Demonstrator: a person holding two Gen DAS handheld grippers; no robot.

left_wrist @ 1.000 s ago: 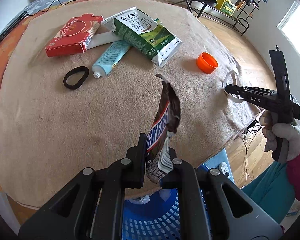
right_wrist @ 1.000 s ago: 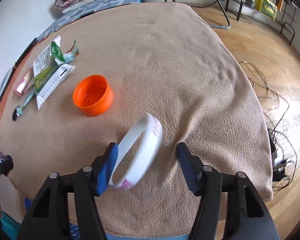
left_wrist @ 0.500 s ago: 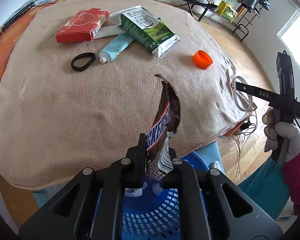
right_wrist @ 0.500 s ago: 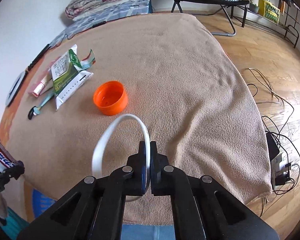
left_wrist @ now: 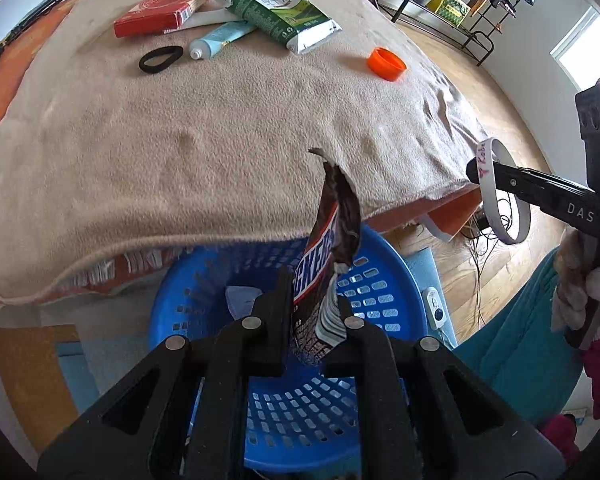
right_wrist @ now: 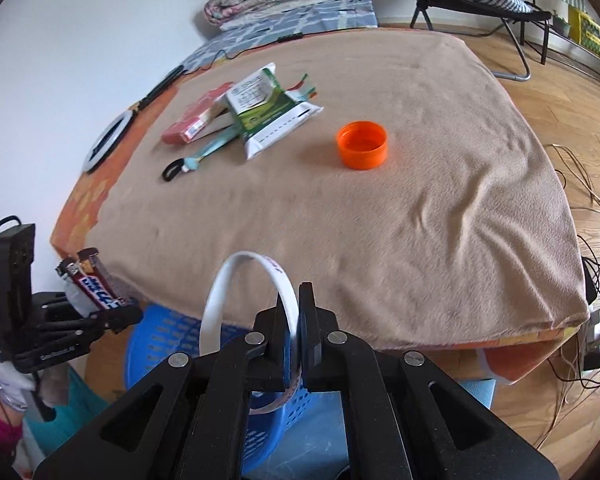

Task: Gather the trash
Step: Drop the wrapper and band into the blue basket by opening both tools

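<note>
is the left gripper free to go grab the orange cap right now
Probably not: the left gripper is shut on a candy wrapper over the blue basket. The orange cap itself lies unblocked on the blanket.

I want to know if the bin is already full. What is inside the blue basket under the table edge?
Inside the blue basket only a pale scrap of paper shows near its back wall. The left gripper and its Snickers wrapper cover most of the bottom, so the rest is hidden.

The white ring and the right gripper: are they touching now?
Touching. The right wrist view shows the right gripper shut on the band of the white ring, with no gap.
</note>
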